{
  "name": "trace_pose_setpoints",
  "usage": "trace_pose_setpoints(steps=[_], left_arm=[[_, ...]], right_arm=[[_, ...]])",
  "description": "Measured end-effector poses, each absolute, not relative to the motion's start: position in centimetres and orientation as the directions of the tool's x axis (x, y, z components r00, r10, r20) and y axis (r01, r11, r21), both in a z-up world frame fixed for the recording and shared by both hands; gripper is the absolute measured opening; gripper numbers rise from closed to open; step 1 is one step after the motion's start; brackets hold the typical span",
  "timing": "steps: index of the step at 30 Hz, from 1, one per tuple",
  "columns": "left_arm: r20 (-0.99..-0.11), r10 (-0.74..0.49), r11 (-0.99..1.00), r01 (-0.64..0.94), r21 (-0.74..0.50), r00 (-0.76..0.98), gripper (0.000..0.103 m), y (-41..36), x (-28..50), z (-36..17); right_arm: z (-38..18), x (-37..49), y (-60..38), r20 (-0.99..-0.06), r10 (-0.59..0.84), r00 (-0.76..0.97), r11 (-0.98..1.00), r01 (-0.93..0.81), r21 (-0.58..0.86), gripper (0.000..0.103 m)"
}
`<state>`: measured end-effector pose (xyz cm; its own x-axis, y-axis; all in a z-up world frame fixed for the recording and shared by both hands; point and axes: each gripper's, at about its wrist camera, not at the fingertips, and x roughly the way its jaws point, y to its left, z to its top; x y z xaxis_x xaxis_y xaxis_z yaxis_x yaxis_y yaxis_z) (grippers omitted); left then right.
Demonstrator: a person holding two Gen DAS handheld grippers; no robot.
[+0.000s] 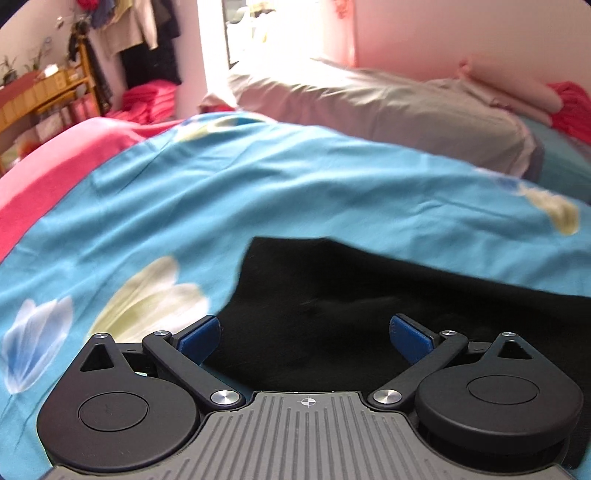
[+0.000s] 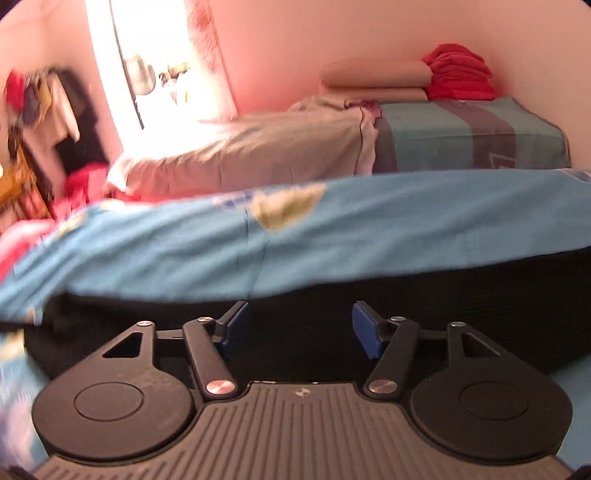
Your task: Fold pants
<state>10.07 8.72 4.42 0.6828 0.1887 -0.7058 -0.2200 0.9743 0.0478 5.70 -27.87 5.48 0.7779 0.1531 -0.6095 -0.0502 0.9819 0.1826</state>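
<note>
Left gripper [image 1: 304, 334] angled down over black pants [image 1: 332, 295], jaws spread wide, nothing between the blue pads [image 1: 201, 334]. Pants flat on blue floral bedsheet [image 1: 221, 192], one corner sticking up toward centre frame, cloth running off to the right. Pink blanket [image 1: 48, 162] along the sheet's left edge. Grey pillow [image 1: 369, 99] beyond the sheet, red fabric [image 1: 570, 107] far right. Bright window [image 1: 266, 29] top centre, blown out. Hanging clothes [image 1: 140, 33] and wooden shelf [image 1: 44, 92] upper left, blurred.
</note>
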Motion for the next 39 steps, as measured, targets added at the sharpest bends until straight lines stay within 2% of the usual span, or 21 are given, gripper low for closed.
trace_pose_setpoints(steps=[3, 5, 7, 9, 16, 20, 30, 32, 36, 37, 38, 39], left_arm=[[-0.702, 0.162, 0.981, -0.188, 0.04, 0.693, 0.103, 6.8, 10.4, 4.7], [-0.707, 0.144, 0.984, -0.173, 0.031, 0.693, 0.103, 5.9, 10.6, 4.5], [-0.709, 0.126, 0.987, -0.159, 0.019, 0.694, 0.103, 5.0, 11.0, 4.3], [-0.715, 0.106, 0.989, -0.147, 0.004, 0.691, 0.103, 4.2, 11.6, 4.0], [-0.757, 0.062, 0.994, -0.108, -0.011, 0.65, 0.103, 2.2, 13.3, 0.6], [-0.721, 0.081, 0.996, -0.084, 0.032, 0.688, 0.103, 1.7, 12.6, -0.3], [-0.71, 0.075, 0.996, -0.085, 0.021, 0.7, 0.103, 2.0, 12.7, -0.5], [-0.709, 0.075, 0.996, -0.085, 0.022, 0.702, 0.103, 2.0, 12.7, -0.5], [-0.706, 0.08, 0.996, -0.087, 0.026, 0.703, 0.103, 1.9, 12.7, -0.5], [-0.706, 0.08, 0.996, -0.087, 0.026, 0.703, 0.103, 1.9, 12.7, -0.5], [-0.706, 0.079, 0.996, -0.087, 0.026, 0.703, 0.103, 1.9, 12.7, -0.5], [-0.707, 0.079, 0.996, -0.087, 0.025, 0.703, 0.103, 1.9, 12.7, -0.5]], right_arm=[[3.5, 4.1, -32.0, -0.655, 0.04, 0.754, 0.99, 0.058, 0.128, 0.067], [3.0, 2.6, -36.2, -0.643, -0.038, 0.765, 0.976, 0.167, 0.14, 0.062], [3.8, 0.9, -39.7, -0.638, -0.14, 0.757, 0.941, 0.302, 0.152, 0.068], [4.4, -0.6, -42.9, -0.637, -0.187, 0.748, 0.896, 0.395, 0.201, 0.07], [3.7, -2.9, -49.4, -0.663, 0.008, 0.749, 0.747, 0.436, 0.501, 0.073], [2.3, -0.3, -50.8, -0.678, 0.043, 0.734, 0.677, 0.478, 0.56, 0.073], [-0.3, 4.0, -54.1, -0.513, 0.038, 0.857, 0.564, 0.406, 0.719, 0.076], [-0.8, 4.6, -54.1, -0.473, 0.007, 0.881, 0.578, 0.382, 0.721, 0.072], [-0.6, 5.8, -52.1, -0.501, -0.078, 0.862, 0.672, 0.417, 0.612, 0.064], [-0.3, 6.0, -51.4, -0.522, -0.11, 0.846, 0.707, 0.436, 0.557, 0.055], [0.0, 6.2, -50.5, -0.549, -0.159, 0.82, 0.743, 0.466, 0.481, 0.036], [0.2, 6.4, -49.6, -0.571, -0.208, 0.794, 0.779, 0.488, 0.395, 0.031]])
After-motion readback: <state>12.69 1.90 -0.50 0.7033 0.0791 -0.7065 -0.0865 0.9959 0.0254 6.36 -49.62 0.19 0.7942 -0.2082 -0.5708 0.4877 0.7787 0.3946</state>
